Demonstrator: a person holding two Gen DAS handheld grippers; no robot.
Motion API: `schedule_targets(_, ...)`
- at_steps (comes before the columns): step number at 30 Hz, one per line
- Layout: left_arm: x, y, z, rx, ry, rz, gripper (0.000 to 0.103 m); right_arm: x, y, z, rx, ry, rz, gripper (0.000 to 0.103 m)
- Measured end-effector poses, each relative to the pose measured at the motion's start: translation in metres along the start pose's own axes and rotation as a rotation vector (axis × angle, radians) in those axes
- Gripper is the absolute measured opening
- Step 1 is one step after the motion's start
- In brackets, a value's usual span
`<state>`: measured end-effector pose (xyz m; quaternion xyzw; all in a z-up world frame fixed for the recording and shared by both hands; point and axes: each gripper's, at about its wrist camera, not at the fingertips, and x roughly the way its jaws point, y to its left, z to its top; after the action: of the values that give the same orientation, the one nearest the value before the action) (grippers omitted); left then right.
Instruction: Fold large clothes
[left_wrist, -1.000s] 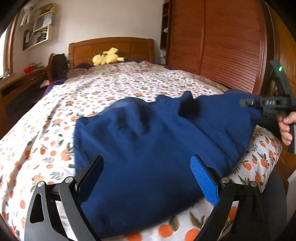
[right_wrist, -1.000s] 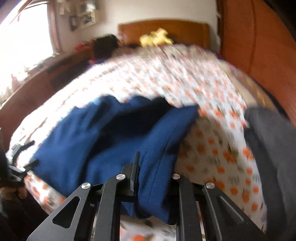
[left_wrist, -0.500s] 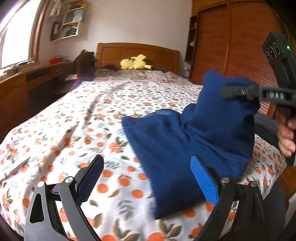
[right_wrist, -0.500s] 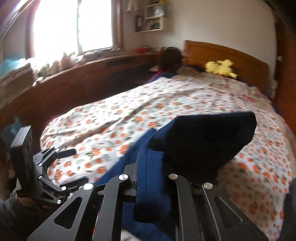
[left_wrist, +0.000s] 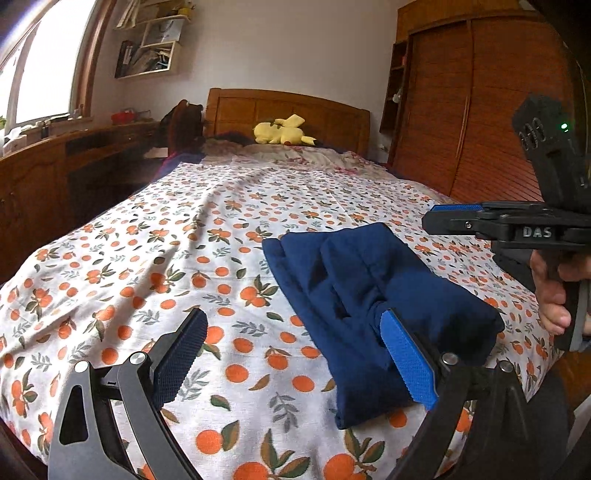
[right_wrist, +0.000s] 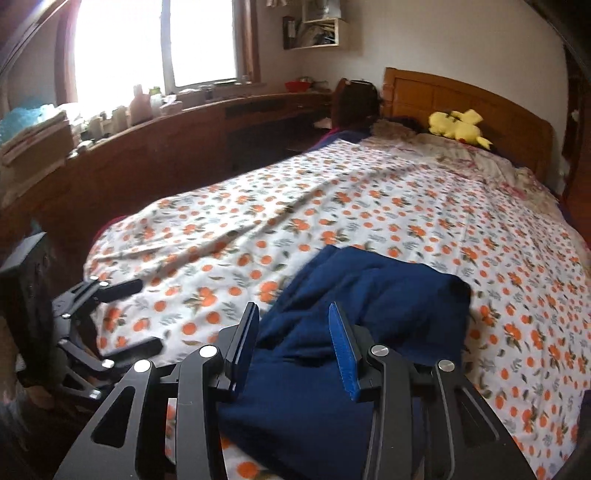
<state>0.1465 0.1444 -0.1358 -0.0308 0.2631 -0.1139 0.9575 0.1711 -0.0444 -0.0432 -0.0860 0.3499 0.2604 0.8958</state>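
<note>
A navy blue garment lies folded into a narrow bundle on the orange-print bedsheet, near the bed's front right corner. My left gripper is open and empty, just in front of the bundle's left side. My right gripper is open above the near end of the garment, holding nothing. It also shows in the left wrist view, hovering above the bundle's right side. The left gripper appears in the right wrist view, open at the bed's front edge.
A wooden headboard with a yellow plush toy is at the far end. A wooden wardrobe stands on the right. A long wooden desk under the window runs along the left. A dark chair stands by the headboard.
My right gripper carried the garment's right part over to the left, then opened and let it go. The garment now lies as a narrower bundle. My left gripper stayed open.
</note>
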Motion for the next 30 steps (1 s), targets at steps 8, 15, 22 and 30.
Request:
schedule_targets(8, 0.014, -0.03, -0.001, 0.006, 0.035, -0.108, 0.097, 0.007, -0.053, -0.034, 0.054, 0.062, -0.103, 0.037)
schedule_targets(15, 0.038, -0.059, -0.008, 0.042, 0.104, -0.177, 0.062, 0.011, -0.078, -0.052, 0.088, 0.089, -0.131, 0.046)
schedule_targets(22, 0.052, -0.068, -0.014, 0.071, 0.168, -0.195, 0.008, 0.015, -0.085, -0.06, 0.086, 0.099, -0.128, 0.049)
schedule_targets(30, 0.027, -0.046, -0.011, 0.046, 0.136, -0.157, 0.006, 0.023, -0.09, -0.05, 0.075, 0.083, -0.115, 0.056)
